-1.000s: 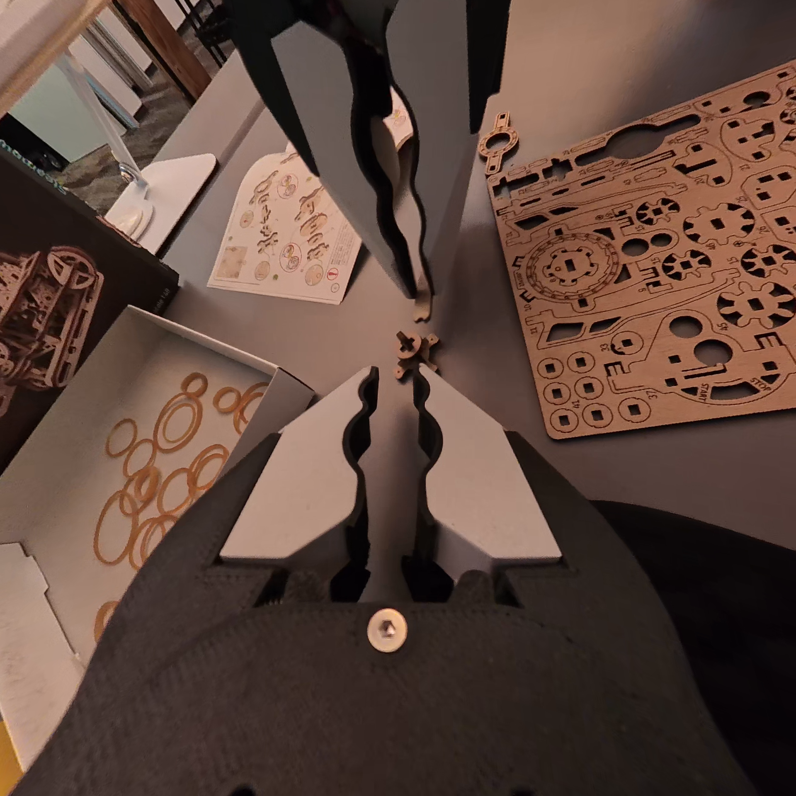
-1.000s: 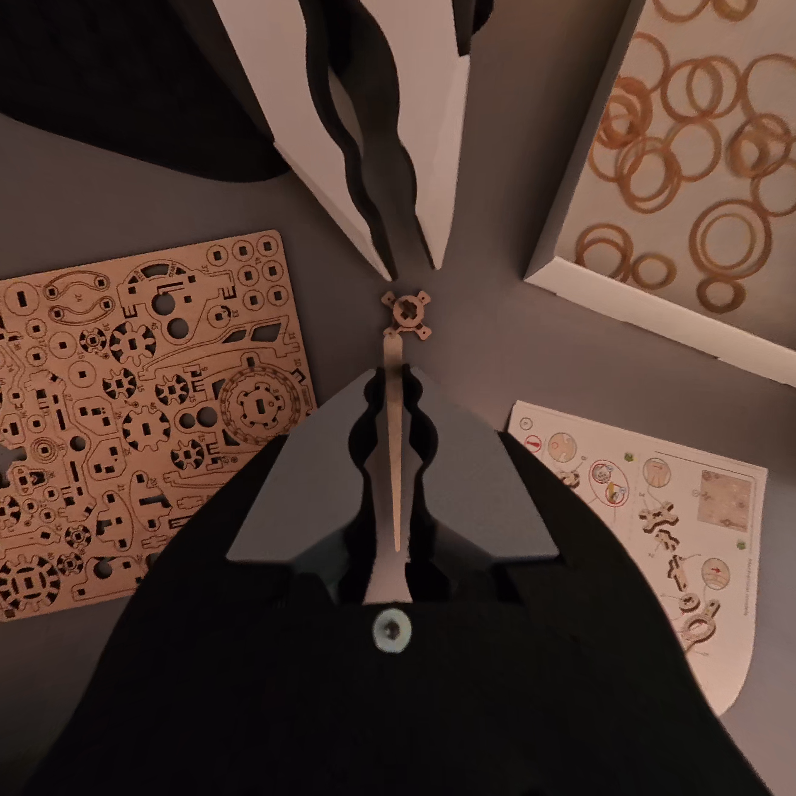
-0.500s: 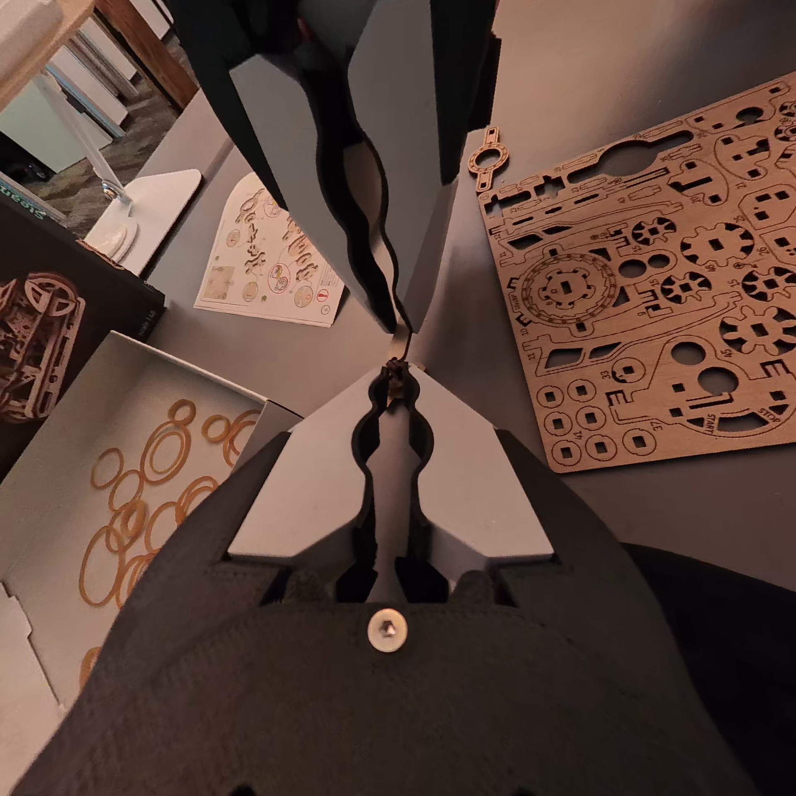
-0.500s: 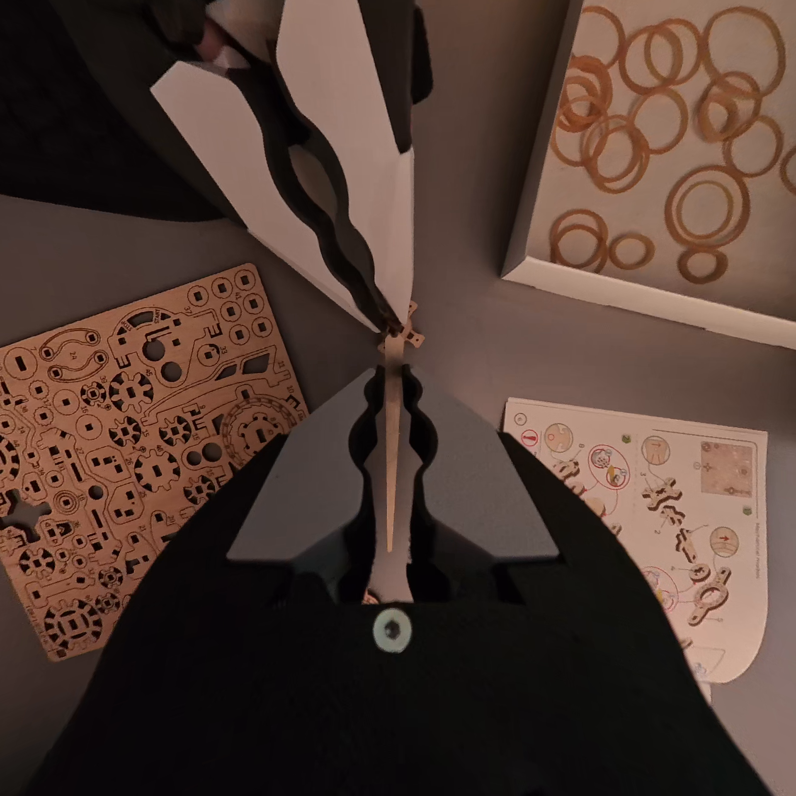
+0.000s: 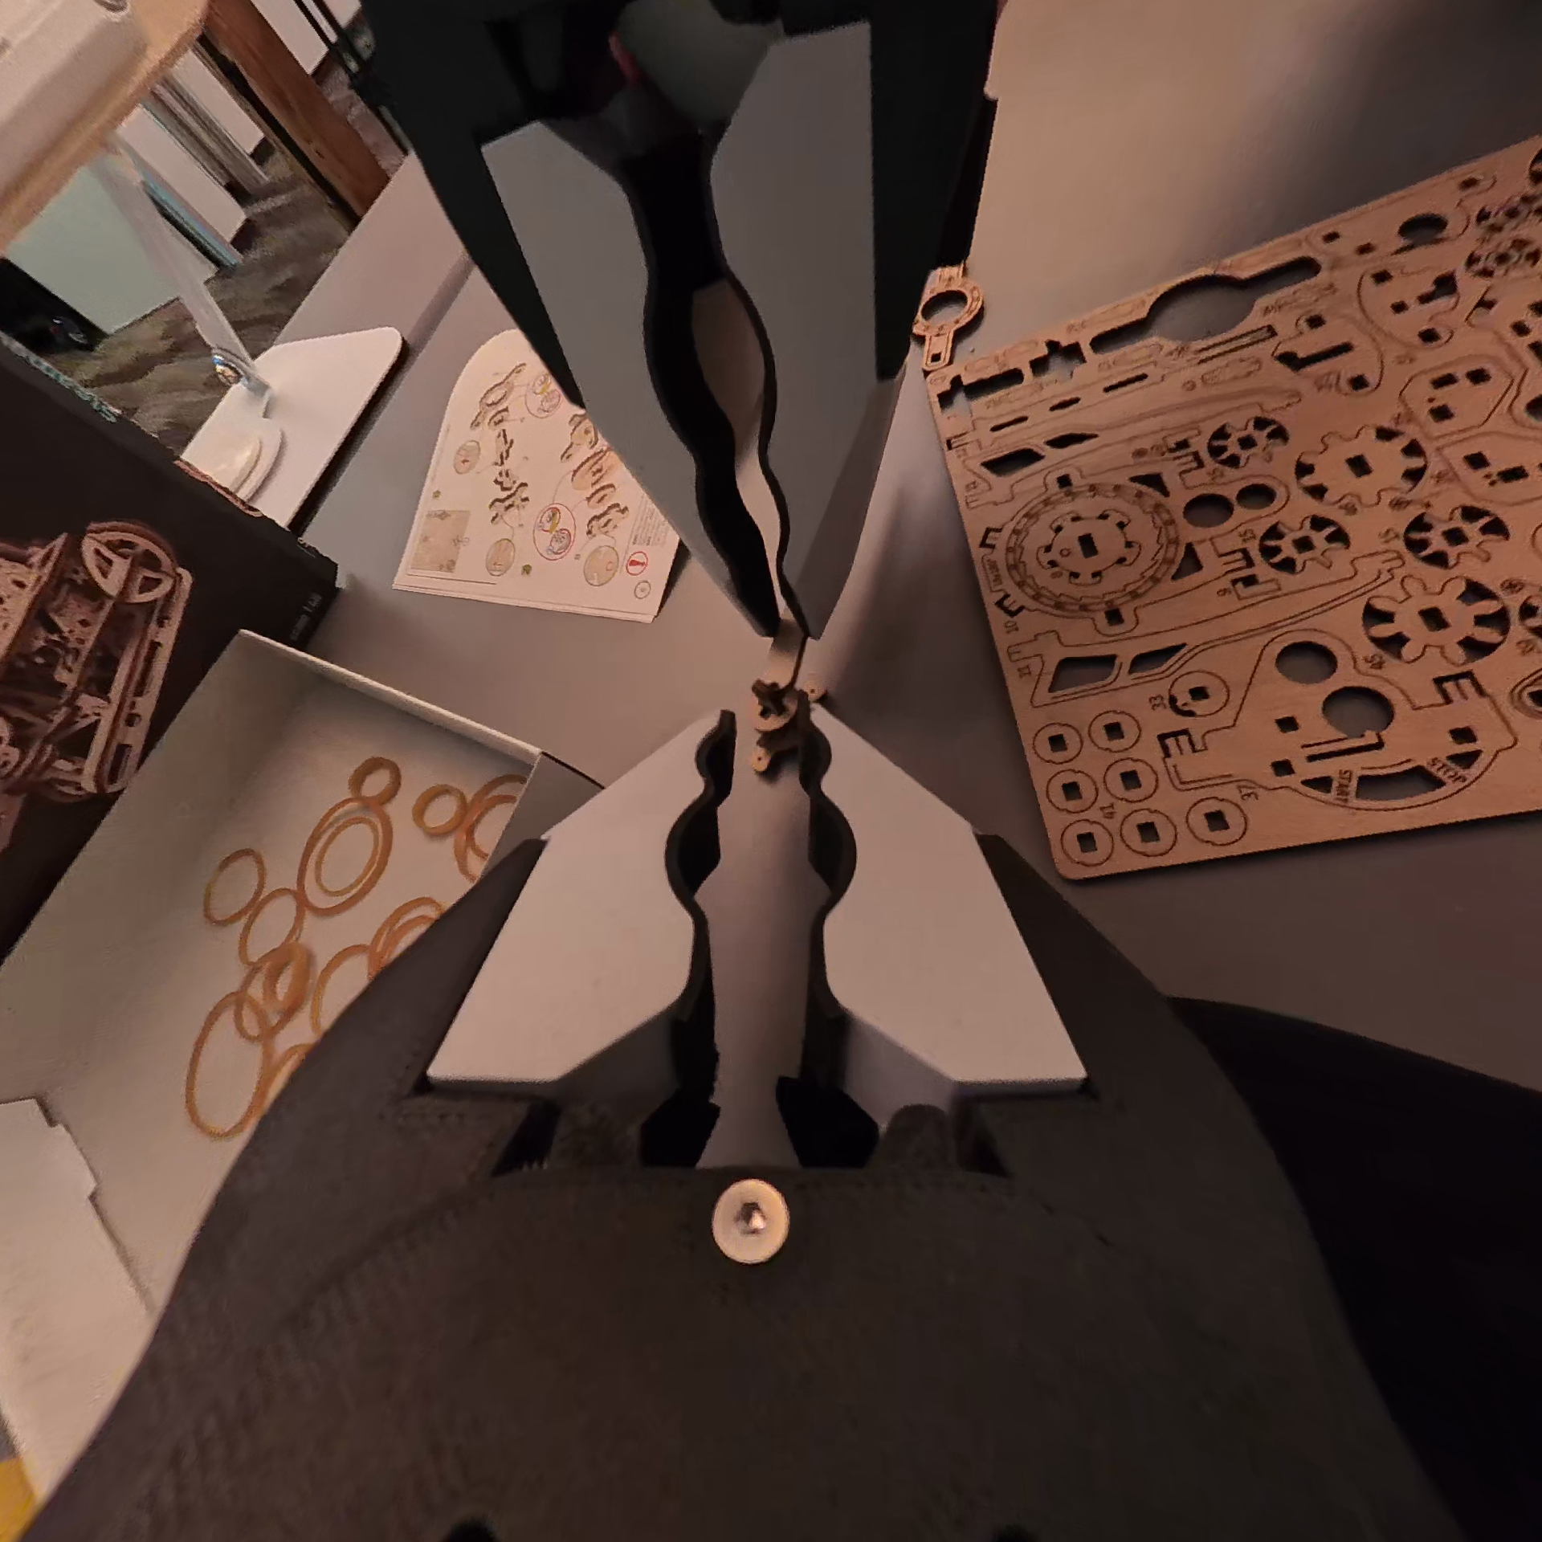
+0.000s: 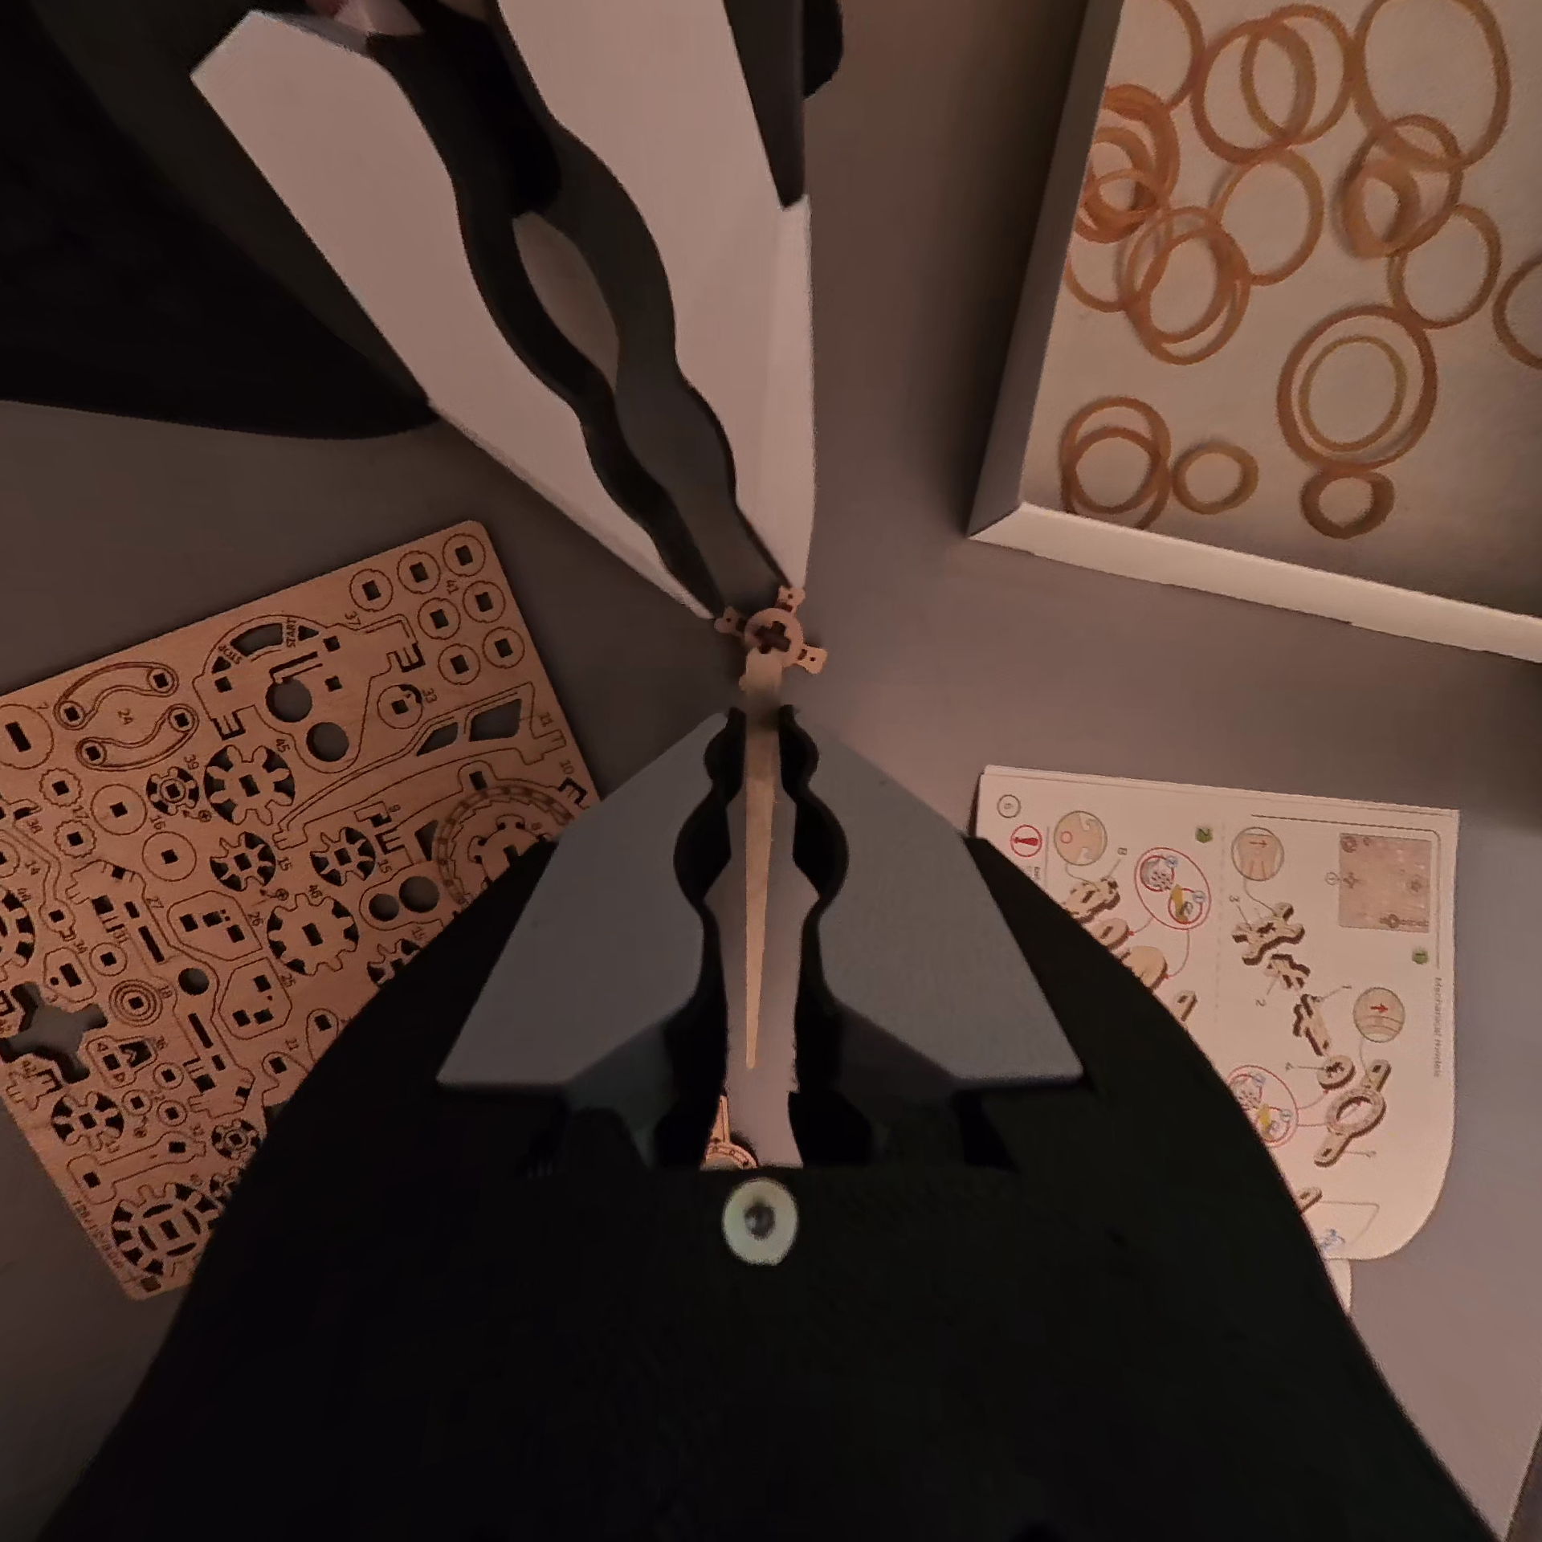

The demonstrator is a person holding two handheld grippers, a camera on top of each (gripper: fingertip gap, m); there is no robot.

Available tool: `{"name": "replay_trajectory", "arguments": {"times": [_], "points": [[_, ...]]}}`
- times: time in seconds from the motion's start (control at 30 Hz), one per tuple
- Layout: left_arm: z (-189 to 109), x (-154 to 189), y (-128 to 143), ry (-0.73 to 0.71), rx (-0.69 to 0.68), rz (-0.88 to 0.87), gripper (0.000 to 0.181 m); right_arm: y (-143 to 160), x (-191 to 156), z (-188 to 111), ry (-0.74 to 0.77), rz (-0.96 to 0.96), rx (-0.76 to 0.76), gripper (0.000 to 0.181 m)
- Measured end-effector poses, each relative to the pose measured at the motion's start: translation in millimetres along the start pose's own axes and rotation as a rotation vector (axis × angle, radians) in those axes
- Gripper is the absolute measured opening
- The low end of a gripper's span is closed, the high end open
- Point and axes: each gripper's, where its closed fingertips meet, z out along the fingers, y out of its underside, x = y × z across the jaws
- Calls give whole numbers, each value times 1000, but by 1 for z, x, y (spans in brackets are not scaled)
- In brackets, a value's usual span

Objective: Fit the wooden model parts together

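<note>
A small cross-shaped wooden hub (image 5: 772, 726) sits on the tip of a thin wooden stick (image 6: 759, 834) just above the grey table. My right gripper (image 6: 759, 713) is shut on the stick, which runs back between its pads. In the left wrist view it comes in from the top (image 5: 784, 630), with the stick's end (image 5: 780, 663) poking out. My left gripper (image 5: 769, 718) is open, its tips on either side of the hub with a small gap. In the right wrist view its tips (image 6: 751, 597) stand by the hub (image 6: 772, 638).
A laser-cut wooden parts sheet (image 5: 1252, 584) lies on the table and shows in the right wrist view (image 6: 209, 834). An instruction sheet (image 5: 534, 501), a white tray (image 5: 209, 751) of rubber bands, a dark model box (image 5: 83, 626) and a loose wooden part (image 5: 947, 313) lie around. Left and right tips are no more than a few centimetres apart.
Half a second ago my left gripper was shut on the hub at the stick's tip. Now its jaws have opened and the hub stays on the stick.
</note>
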Motion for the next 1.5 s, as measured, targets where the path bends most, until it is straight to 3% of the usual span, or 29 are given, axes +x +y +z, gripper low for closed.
{"name": "replay_trajectory", "arguments": {"times": [0.3, 1.1, 1.3, 1.5], "points": [[12, 0, 5, 11, -20, -27, 10, 0, 2, 5, -1, 3, -43, 7], [11, -7, 5, -44, -22, -33, 9, -10, 13, 3, 10, 35, 60, 0], [5, -14, 3, -49, -3, -40, 13, -16, 10, -7, 3, 5, 109, 12], [8, -11, 2, -26, 14, -51, 16, -12, 9, 2, 49, -74, 83, 13]]}}
